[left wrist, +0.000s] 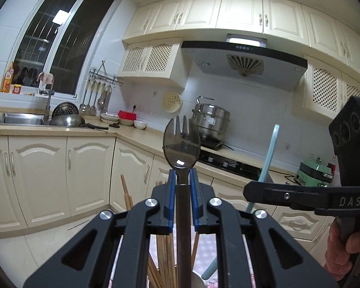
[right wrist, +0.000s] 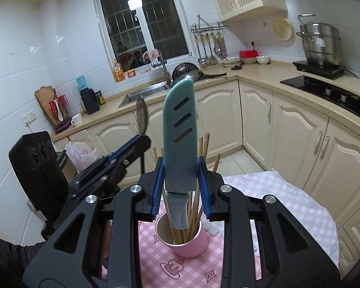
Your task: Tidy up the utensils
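The left gripper (left wrist: 182,182) pinches a smoky translucent spork (left wrist: 181,141), tines up. Right of it, the right gripper (right wrist: 181,187) clamps a teal sheathed knife (right wrist: 180,134), handle down over the pink cup (right wrist: 190,244) of wooden chopsticks (right wrist: 193,206) on the checked tablecloth (right wrist: 288,204).

Dark spork (left wrist: 181,144) upright between left gripper (left wrist: 182,180) blue fingers (left wrist: 171,192).

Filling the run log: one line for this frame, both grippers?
left gripper: shut on spork | right gripper: shut on sheathed knife | pink cup: chopsticks inside
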`<state>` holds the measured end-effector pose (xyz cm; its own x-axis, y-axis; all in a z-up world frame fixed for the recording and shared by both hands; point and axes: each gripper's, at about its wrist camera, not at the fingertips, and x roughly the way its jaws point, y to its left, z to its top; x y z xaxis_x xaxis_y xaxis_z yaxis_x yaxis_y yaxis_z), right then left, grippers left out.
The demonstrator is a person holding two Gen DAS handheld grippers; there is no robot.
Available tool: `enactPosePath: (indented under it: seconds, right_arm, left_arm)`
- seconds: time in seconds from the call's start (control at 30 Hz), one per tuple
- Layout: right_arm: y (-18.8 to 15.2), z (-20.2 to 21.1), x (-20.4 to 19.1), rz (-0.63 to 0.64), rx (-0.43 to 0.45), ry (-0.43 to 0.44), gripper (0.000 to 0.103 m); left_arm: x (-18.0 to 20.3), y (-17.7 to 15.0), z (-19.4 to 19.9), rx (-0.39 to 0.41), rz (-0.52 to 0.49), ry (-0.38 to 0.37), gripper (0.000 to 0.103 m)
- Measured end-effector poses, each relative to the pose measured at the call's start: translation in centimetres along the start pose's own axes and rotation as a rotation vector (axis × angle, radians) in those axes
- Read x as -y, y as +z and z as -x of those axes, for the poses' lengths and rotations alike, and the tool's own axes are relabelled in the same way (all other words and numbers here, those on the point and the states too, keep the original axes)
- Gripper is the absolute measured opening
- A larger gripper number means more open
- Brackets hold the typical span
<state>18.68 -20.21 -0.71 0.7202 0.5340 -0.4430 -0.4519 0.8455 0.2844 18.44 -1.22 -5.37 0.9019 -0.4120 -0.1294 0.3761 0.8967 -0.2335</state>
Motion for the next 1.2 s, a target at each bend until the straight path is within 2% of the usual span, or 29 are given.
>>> enactPosePath:
  seconds: [0.3,0.4,0.43,0.47,0.53,0.6,0.63,0.7,0.73,0.77,0.87,1.0,1.2]
  right_arm:
    - [-1.8,-3.5,0.4,-0.009,-0.089,-0.003,0.027]
    - [-2.7,-4.5,1.0,-0.030,-0.134,-0.008,0.032]
    - [-3.0,-4.5,1.3,-0.048,-0.143,-0.007,0.057]
    - [-3.2,-4.3,1.7,-0.068,-0.138,-0.016,0.074]
    - [-3.4,-3.6,2.2,-0.091,-0.116,-0.029,0.074]
    - [-3.5,-3.0,2.8,-0.110,-0.105,-0.038,0.075]
    - [-3.6,-2.7,3.0,-0.114,-0.099,-0.047,0.076]
    - [-3.7,-2.0,3.4,-0.131,-0.085,-0.053,0.080]
    - [-3.7,-1.6,3.6,-0.144,-0.072,-0.054,0.086]
    - [-3.7,-1.3,3.6,-0.149,-0.065,-0.057,0.091]
    - [-3.6,-0.2,3.8,-0.168,-0.033,-0.066,0.097]
    - [-3.4,0.9,3.7,-0.182,-0.011,-0.091,0.097]
    - [-3.5,3.1,2.5,-0.174,0.021,-0.094,0.097]
  left_arm:
    - [-1.0,-3.7,-1.3,-0.055,0.023,0.009,0.011]
    - [-1.2,-4.9,-1.4,-0.089,0.025,0.006,0.015]
    - [-1.3,-5.1,-1.4,-0.099,0.024,0.005,0.028]
    - [-1.3,-5.2,-1.2,-0.102,0.022,0.006,0.033]
    - [-1.4,-5.2,-0.4,-0.091,0.018,0.010,0.061]
    - [-1.4,-4.9,0.4,-0.081,0.011,0.017,0.070]
    - [-1.3,-4.6,0.9,-0.081,-0.002,0.026,0.079]
    - [-1.1,-4.2,1.5,-0.084,-0.014,0.037,0.086]
    - [-0.9,-3.9,1.9,-0.088,-0.024,0.044,0.091]
    - [-0.7,-3.7,2.2,-0.092,-0.041,0.064,0.091]
    - [-0.1,-3.1,3.0,-0.117,-0.079,0.102,0.094]
    - [0.8,-2.1,4.2,-0.160,-0.125,0.189,0.097]
    - [1.9,-0.3,6.5,-0.209,-0.147,0.275,0.097]
